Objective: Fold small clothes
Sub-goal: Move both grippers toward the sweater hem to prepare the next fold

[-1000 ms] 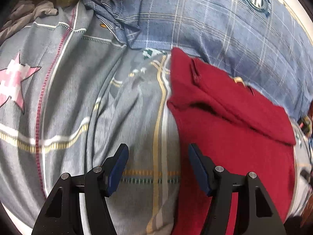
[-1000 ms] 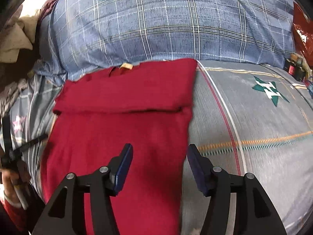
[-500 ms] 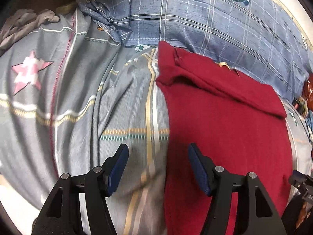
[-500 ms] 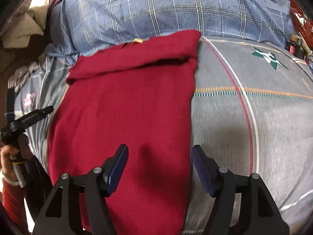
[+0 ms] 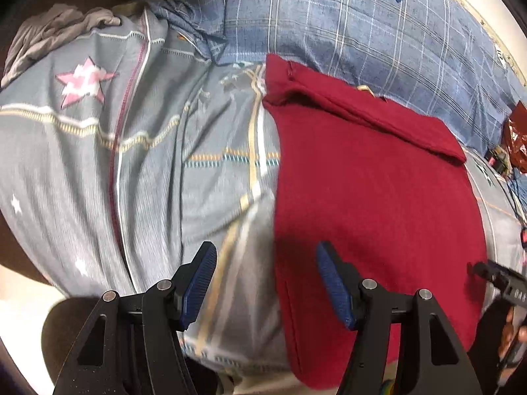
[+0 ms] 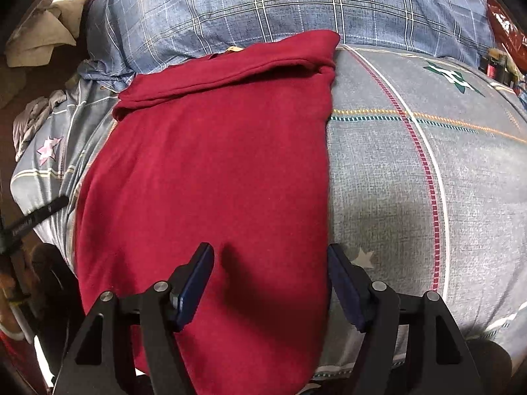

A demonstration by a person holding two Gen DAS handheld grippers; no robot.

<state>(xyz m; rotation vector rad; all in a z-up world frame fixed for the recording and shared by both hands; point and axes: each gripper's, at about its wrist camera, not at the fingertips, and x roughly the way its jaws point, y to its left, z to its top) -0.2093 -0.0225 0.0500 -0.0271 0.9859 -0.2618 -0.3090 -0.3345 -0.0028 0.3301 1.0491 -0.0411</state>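
Observation:
A dark red garment [image 5: 378, 197] [image 6: 214, 164] lies flat on the grey patterned bedsheet [image 5: 148, 181] [image 6: 395, 181], its far end folded over into a band near the pillow. My left gripper [image 5: 266, 283] hangs open above the garment's left edge near the front corner, with nothing gripped. My right gripper [image 6: 270, 283] hovers over the garment's right edge near the front; its jaws are opening, the red cloth lies below and between them, and the pads do not press on it. Each view catches the other gripper at its side.
A blue plaid pillow [image 5: 329, 26] [image 6: 280, 0] lies right behind the garment. Crumpled grey cloth [image 5: 59, 29] sits at the far left corner. Small items and a red packet [image 5: 513, 138] crowd the right side. The bed's front edge runs just under both grippers.
Both grippers have drawn back toward the bed's front edge, so the garment's near end now shows. The right jaws have spread wider. The garment itself has not moved.

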